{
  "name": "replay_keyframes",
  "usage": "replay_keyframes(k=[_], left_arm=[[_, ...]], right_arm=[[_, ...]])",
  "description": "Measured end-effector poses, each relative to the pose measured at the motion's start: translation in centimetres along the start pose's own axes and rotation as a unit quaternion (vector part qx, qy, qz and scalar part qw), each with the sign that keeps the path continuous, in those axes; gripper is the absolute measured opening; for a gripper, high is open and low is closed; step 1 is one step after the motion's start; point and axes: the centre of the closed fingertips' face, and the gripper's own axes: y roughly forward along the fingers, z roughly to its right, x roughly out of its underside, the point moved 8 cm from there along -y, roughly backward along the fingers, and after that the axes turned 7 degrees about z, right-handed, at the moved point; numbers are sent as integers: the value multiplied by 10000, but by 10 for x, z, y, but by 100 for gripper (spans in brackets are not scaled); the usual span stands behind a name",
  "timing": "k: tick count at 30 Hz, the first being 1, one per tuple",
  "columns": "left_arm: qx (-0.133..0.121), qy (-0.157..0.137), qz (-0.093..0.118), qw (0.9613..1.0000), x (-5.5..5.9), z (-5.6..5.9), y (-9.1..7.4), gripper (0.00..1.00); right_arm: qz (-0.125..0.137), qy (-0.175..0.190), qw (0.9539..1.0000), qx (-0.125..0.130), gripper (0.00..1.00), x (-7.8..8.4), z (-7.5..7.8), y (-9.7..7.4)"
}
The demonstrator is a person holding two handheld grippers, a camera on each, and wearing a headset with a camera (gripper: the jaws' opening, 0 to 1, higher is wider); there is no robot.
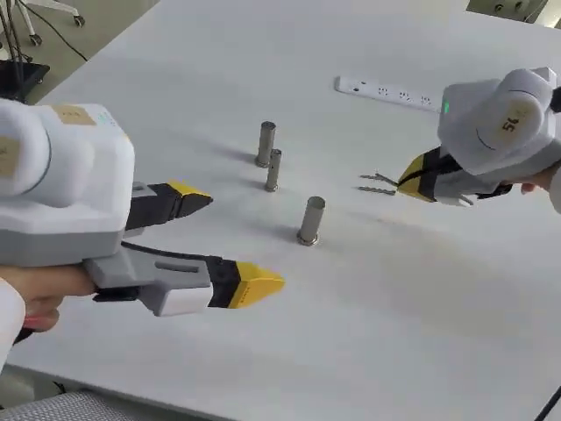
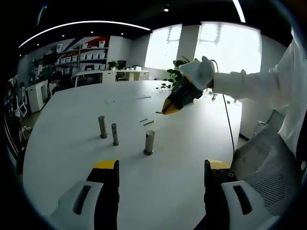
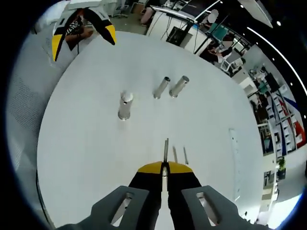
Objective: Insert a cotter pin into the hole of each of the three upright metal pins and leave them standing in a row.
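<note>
While none of the metal pins [image 3: 124,106] carries one yet, a first cotter pin [image 3: 166,151] is in hand.
The right hand-held gripper [image 3: 164,168] is clamped on that cotter pin, which juts straight ahead of its tips. Two spare cotter pins [image 3: 180,155] lie on the table [image 1: 394,333] just beside it. Farther ahead the three metal pins stand upright, the nearest set apart from the other two. Beyond them the left hand-held gripper [image 1: 245,242] hangs with jaws wide apart, holding nothing. By my judgement all three insertions remain.
</note>
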Motion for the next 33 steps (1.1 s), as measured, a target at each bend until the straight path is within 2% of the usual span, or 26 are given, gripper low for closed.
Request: replay_keyframes(k=[1,2,4,5,7,10,12,13,16,20,22,25,26,28,30,33], left_arm=[[30,2,-13,10000,0,0,1,69],[73,-18,5,10000,-2,0,4,67],[168,-75,86,9998,-6,1,7,62],[206,-105,141,9996,-9,2,9,60],[250,-157,240,9993,-14,2,13,57],[429,-289,363,9980,-23,3,22,56],[537,-653,293,9960,-27,6,28,56],[644,-637,277,9955,-29,8,31,55],[819,-525,412,9944,-38,14,39,49],[901,-705,469,9923,-45,19,46,42],[974,-782,505,9909,-48,23,47,34],[1181,-1183,617,9840,-53,27,47,25],[1240,-1355,655,9808,-54,29,47,23],[1318,-1531,711,9768,-55,29,46,22],[1375,-1552,743,9754,-56,30,46,21],[1317,-1629,793,9746,-57,29,46,19]], right_arm=[[142,38,9998,127,0,-4,-2,-5],[208,-14,9997,146,0,-8,-7,-9],[312,-118,9988,363,0,-15,-12,-17],[350,-332,9981,390,0,-20,-17,-21],[441,-348,9973,474,0,-26,-26,-27],[538,-361,9966,501,0,-35,-39,-32],[588,-528,9955,514,0,-42,-46,-35],[603,-549,9953,522,0,-45,-50,-36],[704,-631,9939,571,0,-53,-57,-39],[822,-811,9911,667,0,-63,-65,-45],[901,-871,9898,674,0,-68,-70,-47],[859,-1058,9880,726,0,-71,-74,-50],[872,-1051,9879,735,0,-73,-75,-51],[917,-1036,9874,771,0,-77,-77,-53],[967,-1056,9862,837,0,-80,-79,-54],[1005,-1081,9854,854,0,-83,-81,-54]])
